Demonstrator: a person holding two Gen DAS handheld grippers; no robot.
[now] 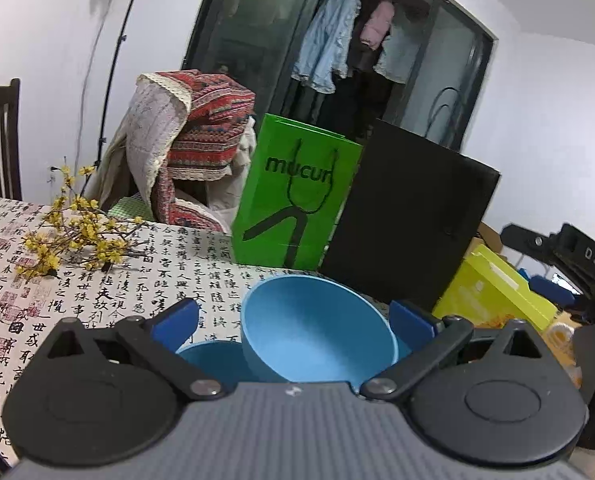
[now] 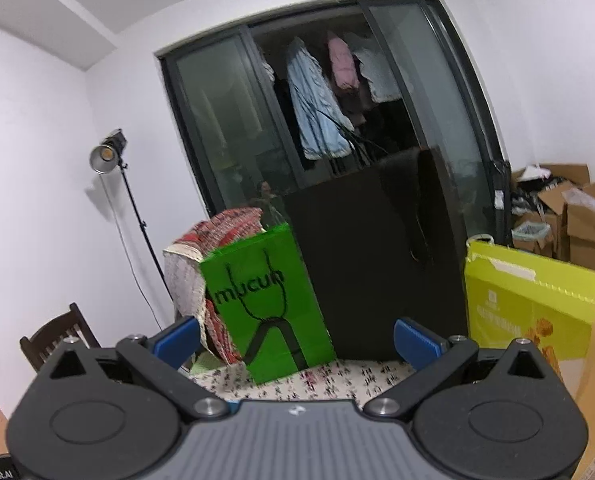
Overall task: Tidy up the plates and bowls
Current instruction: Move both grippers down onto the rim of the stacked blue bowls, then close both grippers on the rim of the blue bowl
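In the left wrist view a light blue bowl (image 1: 317, 328) sits tilted, its opening turned toward the camera, leaning on a second blue dish (image 1: 207, 356) that shows low on the left. Both rest on the calligraphy-print tablecloth (image 1: 97, 300). My left gripper (image 1: 293, 322) is open, with its blue fingertips (image 1: 175, 322) standing on either side of the tilted bowl; the right one is near the rim and the left one is clear of it. In the right wrist view my right gripper (image 2: 296, 340) is open, held above the table, with nothing between its fingers.
A green paper bag (image 1: 297, 196) and a black bag (image 1: 409, 224) stand at the table's far edge. A yellow-green box (image 1: 493, 288) is at the right. A yellow flower branch (image 1: 77, 232) lies on the cloth at left. A fabric-draped chair (image 1: 185, 140) stands behind the table.
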